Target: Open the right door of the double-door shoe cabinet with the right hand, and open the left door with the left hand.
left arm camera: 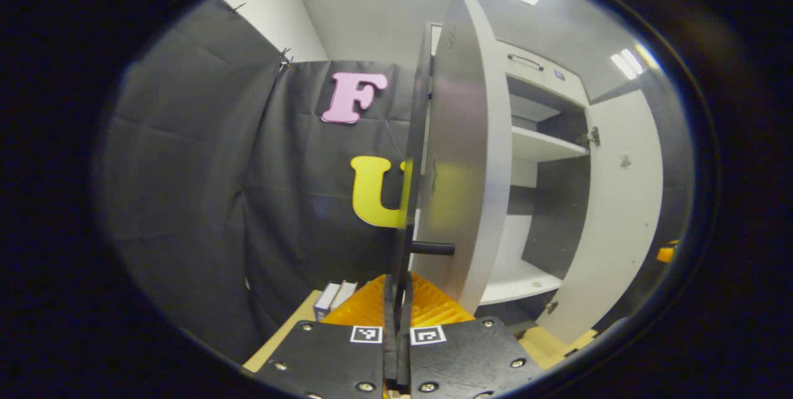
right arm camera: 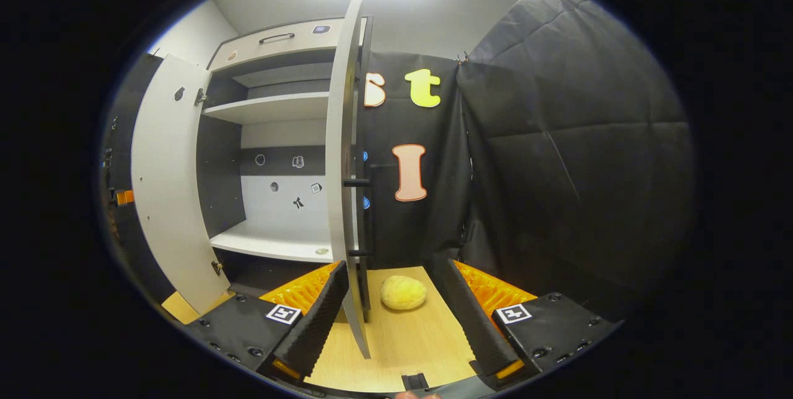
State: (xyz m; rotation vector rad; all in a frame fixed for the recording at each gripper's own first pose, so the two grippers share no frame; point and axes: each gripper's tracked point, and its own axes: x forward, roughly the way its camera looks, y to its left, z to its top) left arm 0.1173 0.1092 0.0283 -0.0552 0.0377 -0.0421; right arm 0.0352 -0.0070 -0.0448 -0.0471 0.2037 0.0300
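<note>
Both white doors of the shoe cabinet (right arm camera: 272, 139) stand swung wide.

The left gripper (left arm camera: 396, 324) is clenched on the left door's (left arm camera: 461, 157) black bar handle (left arm camera: 406, 250); the right gripper (right arm camera: 396, 318) gapes, released, astride the right door's (right arm camera: 342, 157) edge. Judged best: release straight back.

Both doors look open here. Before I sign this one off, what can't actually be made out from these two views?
- Left gripper view: whether the left gripper presses the left door's handle; its fingers look closed, contact hidden edge-on.
- Right gripper view: the right gripper is open around the right door; the small items on the cabinet's back wall are too small to identify.
</note>
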